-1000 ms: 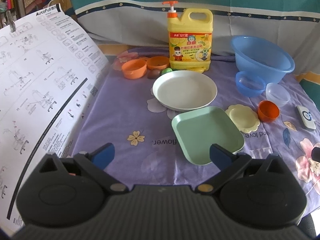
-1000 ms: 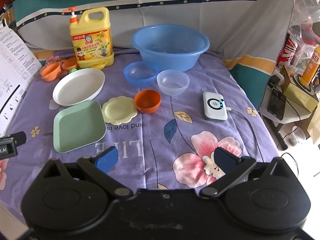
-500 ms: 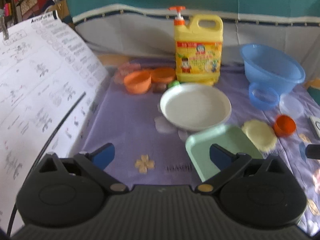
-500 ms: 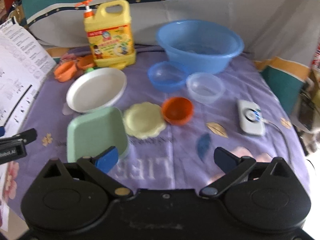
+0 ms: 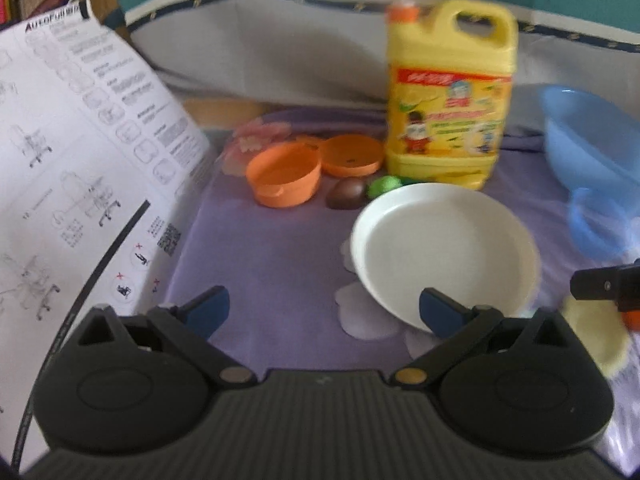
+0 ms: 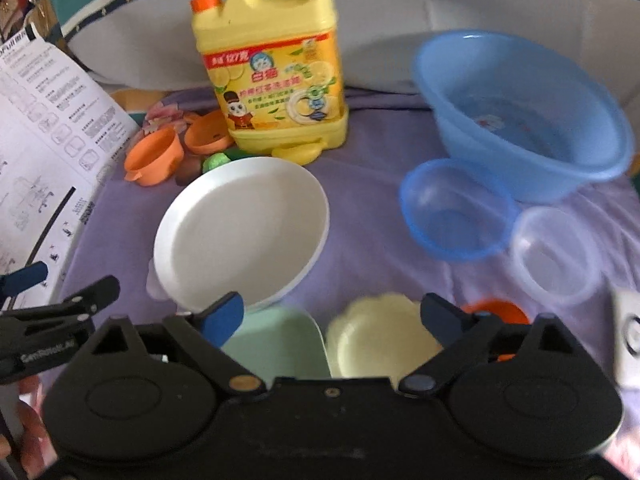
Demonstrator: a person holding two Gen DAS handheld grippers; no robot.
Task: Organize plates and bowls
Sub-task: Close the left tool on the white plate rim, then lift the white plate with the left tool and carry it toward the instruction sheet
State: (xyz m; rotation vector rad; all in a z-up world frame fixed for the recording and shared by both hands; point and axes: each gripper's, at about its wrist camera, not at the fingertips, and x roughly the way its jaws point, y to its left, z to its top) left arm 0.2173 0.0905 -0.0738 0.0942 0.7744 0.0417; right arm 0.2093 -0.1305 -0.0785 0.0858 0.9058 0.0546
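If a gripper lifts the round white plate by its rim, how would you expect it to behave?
The white plate looks rigid, so it probably won't flex. Its smooth, glossy rim may slip between the pads. Wide and shallow, it would likely tilt if pinched at one edge, and slide rather than roll if pushed across the cloth.

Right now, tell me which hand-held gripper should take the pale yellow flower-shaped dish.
Right. The right hand-held gripper is open with the yellow flower dish lying directly between its fingers. The left hand-held gripper, also open, faces the white plate; the dish sits far off to its right edge.
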